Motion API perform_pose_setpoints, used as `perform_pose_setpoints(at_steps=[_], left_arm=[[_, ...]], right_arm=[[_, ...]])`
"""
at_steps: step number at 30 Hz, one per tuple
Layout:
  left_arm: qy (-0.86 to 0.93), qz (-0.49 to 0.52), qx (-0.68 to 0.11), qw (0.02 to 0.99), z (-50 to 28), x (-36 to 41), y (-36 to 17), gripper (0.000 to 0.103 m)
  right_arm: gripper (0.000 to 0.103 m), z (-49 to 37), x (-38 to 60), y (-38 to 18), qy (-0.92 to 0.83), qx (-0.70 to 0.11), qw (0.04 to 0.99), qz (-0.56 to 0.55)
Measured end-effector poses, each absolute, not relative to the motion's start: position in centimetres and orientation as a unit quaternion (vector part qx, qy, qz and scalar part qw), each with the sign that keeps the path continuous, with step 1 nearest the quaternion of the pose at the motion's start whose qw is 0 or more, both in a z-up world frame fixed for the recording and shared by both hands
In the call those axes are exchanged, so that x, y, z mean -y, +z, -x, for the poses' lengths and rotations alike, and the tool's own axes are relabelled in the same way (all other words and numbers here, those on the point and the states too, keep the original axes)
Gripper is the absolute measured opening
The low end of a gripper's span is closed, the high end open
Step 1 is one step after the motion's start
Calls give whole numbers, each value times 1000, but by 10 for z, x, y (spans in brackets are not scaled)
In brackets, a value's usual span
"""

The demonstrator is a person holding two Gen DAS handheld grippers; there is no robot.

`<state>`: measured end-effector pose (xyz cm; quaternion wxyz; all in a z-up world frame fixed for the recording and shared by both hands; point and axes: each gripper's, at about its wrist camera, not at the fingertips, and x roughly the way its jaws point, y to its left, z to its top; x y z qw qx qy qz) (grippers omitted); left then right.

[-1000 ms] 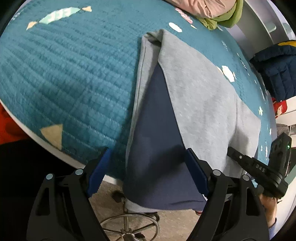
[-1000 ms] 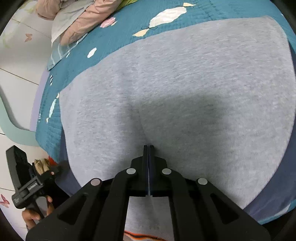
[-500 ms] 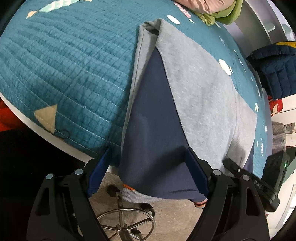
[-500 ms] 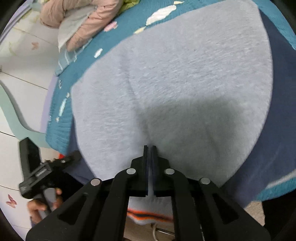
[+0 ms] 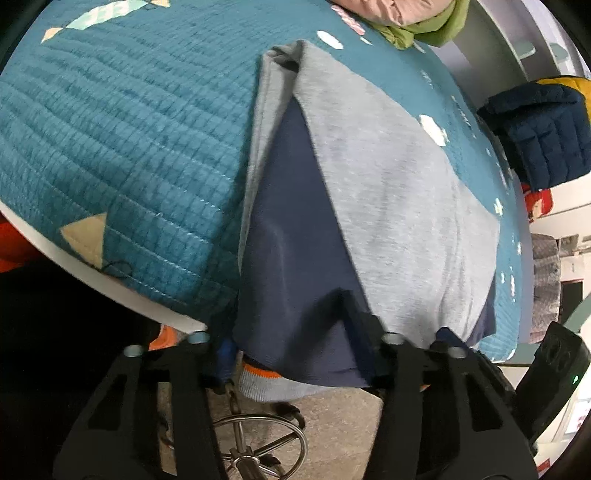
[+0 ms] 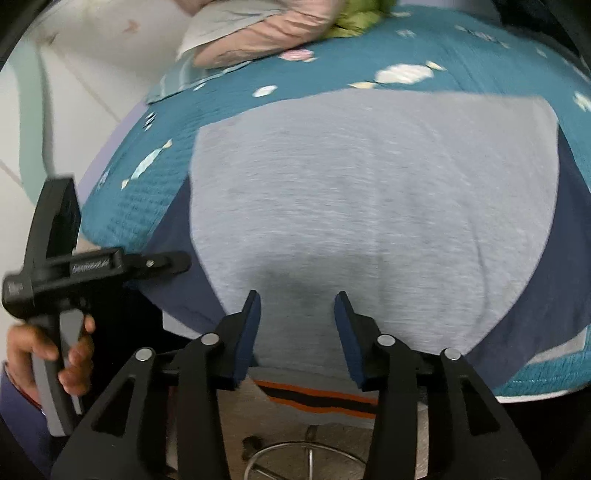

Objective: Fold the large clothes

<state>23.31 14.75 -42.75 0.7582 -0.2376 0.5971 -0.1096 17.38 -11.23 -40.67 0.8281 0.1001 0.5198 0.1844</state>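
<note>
The sweater [image 6: 369, 206] hem hangs just ahead of the right gripper [image 6: 297, 325], spread; left gripper [image 5: 291, 350], also spread, straddles its navy corner.

Quilted teal bedspread [image 5: 122, 147] with pale fish patches covers the bed. Pink and green bedding [image 6: 266, 29] heaps at its far end. A chair's chrome wheeled base [image 5: 255, 446] stands on speckled beige floor [image 5: 343, 413]. White tiled wall [image 6: 92, 74] behind; navy puffer jacket [image 5: 546, 136] beside the bed.
</note>
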Motion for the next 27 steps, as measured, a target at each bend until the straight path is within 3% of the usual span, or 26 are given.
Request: perform_pose_setpoints(at_steps=[3, 12, 27], left_arm=[[-126, 243, -594, 757, -233, -146, -421, 21], [-175, 254, -571, 760, -242, -130, -378, 19], [-190, 292, -584, 733, -254, -129, -370, 19]], right_arm=[[46, -172, 100, -406, 194, -509, 833, -96], [65, -153, 67, -378, 250, -447, 857, -50], [69, -163, 19, -384, 268, -429, 863, 18]])
